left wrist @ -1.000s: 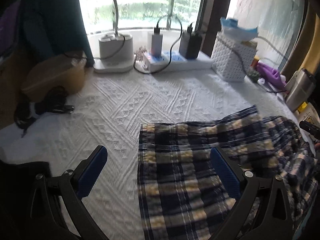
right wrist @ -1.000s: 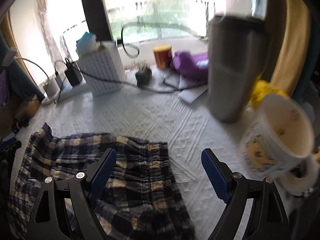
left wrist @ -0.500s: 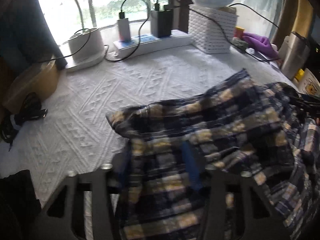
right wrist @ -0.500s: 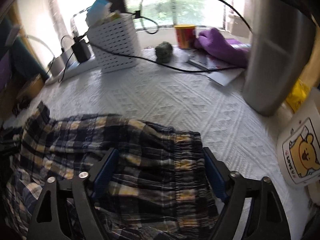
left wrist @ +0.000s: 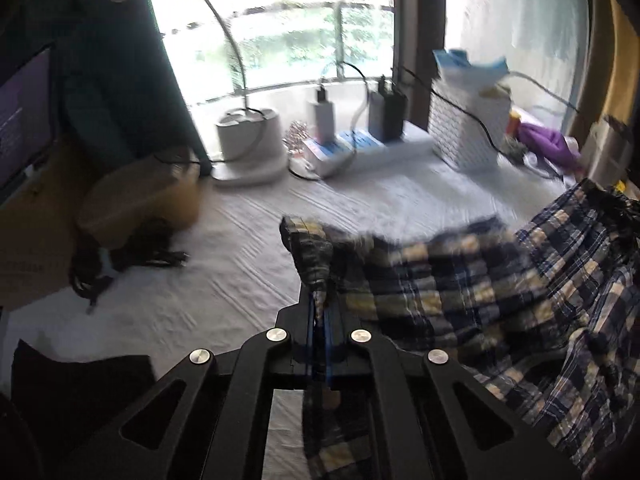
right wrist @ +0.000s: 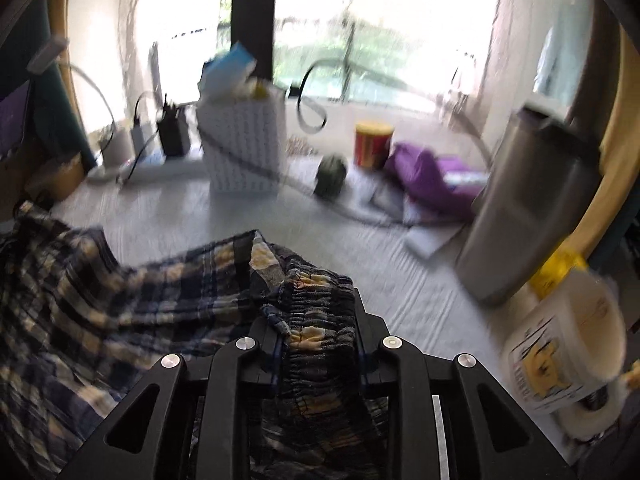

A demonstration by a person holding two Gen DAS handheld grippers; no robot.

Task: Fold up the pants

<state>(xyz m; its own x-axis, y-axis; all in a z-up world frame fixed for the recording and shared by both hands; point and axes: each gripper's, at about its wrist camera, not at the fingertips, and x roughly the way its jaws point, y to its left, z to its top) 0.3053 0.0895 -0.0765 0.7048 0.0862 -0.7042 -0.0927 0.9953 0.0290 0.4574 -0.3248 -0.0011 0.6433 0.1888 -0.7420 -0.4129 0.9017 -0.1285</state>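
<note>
plaid pants [left wrist: 460, 292] are hanging stretched over the white worktop [left wrist: 224, 280], left claw [left wrist: 320, 312] clamped shut on a hem corner, right claw [right wrist: 316, 336] closing on the bunched waistband, likely for folding.

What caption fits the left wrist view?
Left gripper shut on a corner of the plaid pants, lifted off the white bedspread.

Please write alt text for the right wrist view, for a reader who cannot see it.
The right gripper, its jaws closing, pinches the bunched waistband of plaid pants over a white bedspread. A steel tumbler stands at right.
</note>
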